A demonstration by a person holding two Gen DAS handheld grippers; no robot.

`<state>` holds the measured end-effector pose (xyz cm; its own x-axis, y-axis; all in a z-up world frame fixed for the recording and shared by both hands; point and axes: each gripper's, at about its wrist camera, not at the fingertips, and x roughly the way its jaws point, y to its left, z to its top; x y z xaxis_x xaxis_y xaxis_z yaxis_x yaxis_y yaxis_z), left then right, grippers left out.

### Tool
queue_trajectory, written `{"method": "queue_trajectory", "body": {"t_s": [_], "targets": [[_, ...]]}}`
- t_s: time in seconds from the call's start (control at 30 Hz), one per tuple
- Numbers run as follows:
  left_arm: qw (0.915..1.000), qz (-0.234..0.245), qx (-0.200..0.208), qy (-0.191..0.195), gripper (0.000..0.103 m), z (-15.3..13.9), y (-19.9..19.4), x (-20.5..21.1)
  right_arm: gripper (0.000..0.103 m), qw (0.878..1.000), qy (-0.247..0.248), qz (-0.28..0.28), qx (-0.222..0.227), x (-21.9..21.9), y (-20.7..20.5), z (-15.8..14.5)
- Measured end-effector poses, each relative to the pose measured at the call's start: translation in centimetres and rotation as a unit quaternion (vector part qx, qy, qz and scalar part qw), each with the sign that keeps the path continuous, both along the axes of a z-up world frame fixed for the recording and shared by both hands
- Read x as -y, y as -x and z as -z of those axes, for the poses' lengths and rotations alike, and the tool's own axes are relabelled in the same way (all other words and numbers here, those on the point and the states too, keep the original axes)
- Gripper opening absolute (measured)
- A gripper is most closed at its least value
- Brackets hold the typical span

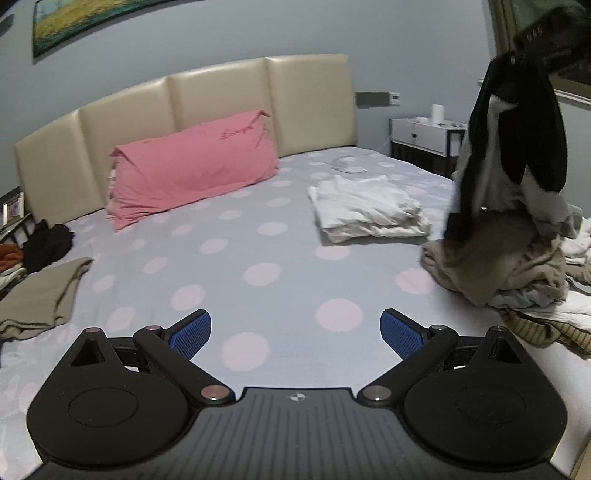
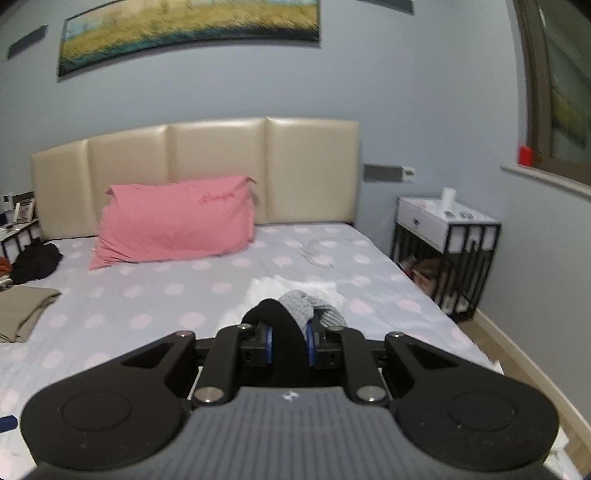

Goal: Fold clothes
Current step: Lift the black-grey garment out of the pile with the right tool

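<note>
Black and grey cloth, a garment (image 2: 291, 325), was pinched between the blue pads (image 2: 269, 345) of the right gripper (image 2: 290, 347), whose fingers stood narrow and pressed on the fabric. From the left wrist view the same garment (image 1: 513, 147) hung down from that gripper at the upper right, its lower end reaching the heap (image 1: 498, 266) of tan and pale clothes at the right edge of the bed (image 1: 280, 243).

The left gripper (image 1: 295, 332) hovered over the spotted sheet with its fingers spread wide and nothing between them.

A folded white stack (image 1: 365, 210) lay on the sheet just left of the heap. A pink pillow (image 1: 192, 170) leaned against the cream headboard (image 1: 221, 92). At the left edge of the bed lay a folded tan piece (image 1: 40, 295), and beyond it a dark bundle (image 1: 46, 243). A white nightstand (image 2: 443, 229) stood beside the bed on the right, near the window (image 2: 561, 92). A painting (image 2: 188, 33) hung on the blue wall above the headboard.
</note>
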<state>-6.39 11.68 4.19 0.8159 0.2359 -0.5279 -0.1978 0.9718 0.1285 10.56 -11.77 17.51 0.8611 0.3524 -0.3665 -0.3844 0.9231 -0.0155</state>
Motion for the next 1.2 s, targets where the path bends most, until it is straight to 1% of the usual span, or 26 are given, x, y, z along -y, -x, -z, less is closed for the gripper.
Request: {"method": "queue_trajectory", "body": {"t_s": [0.17,0.27,0.37,0.5,0.57,0.7,0.83,0.9,0.97,1.07,1.2], "targets": [[0.9995,-0.030,0.013,-0.005,0.100,-1.3,2.4,-3.2,0.018,0.999,-0.003,-0.038,0.018,-3.9,2.2,-3.3],[0.9984,-0.052,0.021,-0.005,0.100,-2.1,4.0,-5.3,0.018,0.997,-0.023,-0.064,0.032,-6.0,3.8,-5.5],[0.9970,-0.073,0.028,-0.002,0.100,-2.9,5.3,-7.2,0.017,0.994,-0.047,-0.093,0.043,-8.1,5.9,-8.0],[0.9942,-0.097,0.044,-0.012,0.100,-4.7,7.2,-9.1,0.017,0.987,-0.069,-0.134,0.054,-11.0,8.8,-10.6],[0.9924,-0.113,0.046,-0.017,0.100,-5.5,8.3,-9.9,0.018,0.983,-0.081,-0.156,0.056,-12.4,10.3,-11.9],[0.9894,-0.134,0.055,-0.015,0.100,-6.7,10.4,-11.3,0.018,0.975,-0.094,-0.189,0.069,-14.4,12.9,-13.7],[0.9870,-0.149,0.059,-0.005,0.100,-7.2,11.6,-12.2,0.018,0.971,-0.089,-0.212,0.071,-15.9,15.0,-14.0],[0.9871,-0.149,0.057,0.003,0.100,-7.1,11.6,-12.3,0.018,0.970,-0.079,-0.220,0.064,-16.8,15.6,-13.2],[0.9872,-0.149,0.055,0.011,0.100,-7.0,11.6,-12.4,0.018,0.971,-0.062,-0.227,0.049,-17.7,15.8,-11.2],[0.9873,-0.150,0.051,0.012,0.100,-6.5,11.5,-12.3,0.018,0.971,-0.033,-0.238,0.012,-18.9,15.6,-6.9],[0.9870,-0.156,0.039,0.007,0.100,-5.5,11.4,-12.4,0.018,0.971,0.005,-0.238,-0.029,-18.8,15.0,0.9]]}}
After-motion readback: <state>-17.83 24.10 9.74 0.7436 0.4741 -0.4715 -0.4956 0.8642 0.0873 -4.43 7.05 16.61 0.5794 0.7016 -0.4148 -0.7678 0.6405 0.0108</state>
